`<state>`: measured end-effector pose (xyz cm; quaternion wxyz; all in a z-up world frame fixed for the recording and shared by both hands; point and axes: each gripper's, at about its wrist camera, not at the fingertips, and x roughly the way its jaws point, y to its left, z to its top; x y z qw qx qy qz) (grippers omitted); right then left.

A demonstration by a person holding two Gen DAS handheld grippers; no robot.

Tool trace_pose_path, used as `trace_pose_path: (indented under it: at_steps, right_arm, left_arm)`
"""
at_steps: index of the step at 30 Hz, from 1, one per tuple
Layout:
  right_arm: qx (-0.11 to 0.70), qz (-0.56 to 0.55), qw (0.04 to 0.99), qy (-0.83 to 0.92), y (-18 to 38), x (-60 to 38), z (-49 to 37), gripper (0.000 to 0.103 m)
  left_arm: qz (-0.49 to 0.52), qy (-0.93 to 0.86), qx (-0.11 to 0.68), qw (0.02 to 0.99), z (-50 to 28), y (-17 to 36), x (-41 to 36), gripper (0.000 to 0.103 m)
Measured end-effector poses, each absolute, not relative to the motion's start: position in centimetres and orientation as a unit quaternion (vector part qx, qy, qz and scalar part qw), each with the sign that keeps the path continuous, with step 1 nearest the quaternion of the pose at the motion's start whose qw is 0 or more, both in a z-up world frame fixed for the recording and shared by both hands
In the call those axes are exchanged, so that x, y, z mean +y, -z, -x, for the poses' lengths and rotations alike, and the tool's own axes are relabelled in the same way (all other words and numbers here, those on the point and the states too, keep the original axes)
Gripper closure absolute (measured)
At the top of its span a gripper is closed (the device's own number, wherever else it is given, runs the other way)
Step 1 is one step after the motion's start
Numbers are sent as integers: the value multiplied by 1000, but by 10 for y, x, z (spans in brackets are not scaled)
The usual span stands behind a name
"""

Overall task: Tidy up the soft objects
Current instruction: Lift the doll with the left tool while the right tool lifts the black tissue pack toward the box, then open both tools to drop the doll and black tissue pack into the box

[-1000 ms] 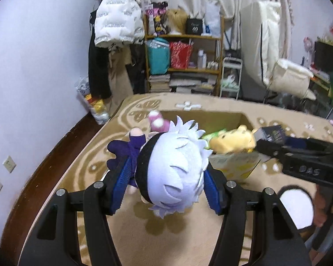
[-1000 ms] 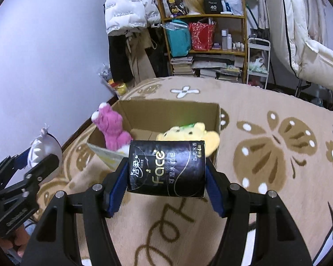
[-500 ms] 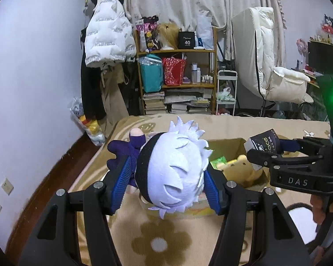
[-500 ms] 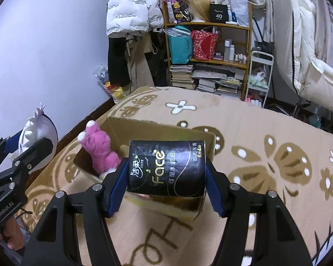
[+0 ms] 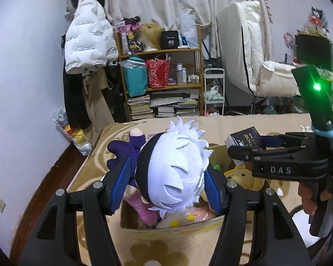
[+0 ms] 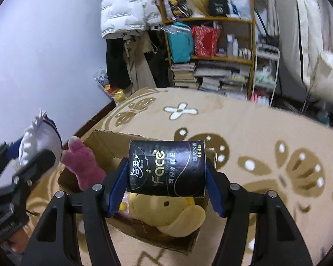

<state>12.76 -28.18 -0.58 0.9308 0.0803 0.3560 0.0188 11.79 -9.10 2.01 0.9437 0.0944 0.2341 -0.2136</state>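
My left gripper [image 5: 166, 179] is shut on a white-haired plush doll [image 5: 171, 173] in dark purple clothes and holds it over the open cardboard box [image 5: 166, 228]. My right gripper [image 6: 166, 184] is shut on a black tissue pack [image 6: 166, 168] marked "Face" and holds it over the same box [image 6: 104, 139]. A pink plush [image 6: 82, 164] and a yellow plush [image 6: 166, 215] lie in the box. The right gripper and its pack [image 5: 244, 138] show at the right of the left wrist view. The left gripper with the doll [image 6: 40, 139] shows at the left of the right wrist view.
The box stands on a beige flower-patterned carpet [image 6: 255, 137]. A wooden shelf [image 5: 162, 84] full of bags and books stands at the back. A white puffer jacket [image 5: 88, 37] hangs left of it, and a white chair [image 5: 266, 66] is at the right.
Both grippers have moved forward and over the box with their loads. The box now lies right below the doll and the tissue pack. Both grips are unchanged.
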Motion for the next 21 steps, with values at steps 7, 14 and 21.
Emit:
trace_pose_path:
  at_steps: [7, 14, 21]
  right_arm:
    - [360, -118, 925, -17, 20, -297, -137, 35]
    - [350, -145, 925, -37, 26, -300, -135, 34]
    - [365, -146, 918, -42, 34, -294, -139, 34]
  left_arm:
    - [-94, 226, 254, 936, -133, -1, -103, 42]
    - [-84, 231, 271, 931, -144, 12, -107, 36]
    - [-104, 223, 289, 925, -149, 24, -114, 32]
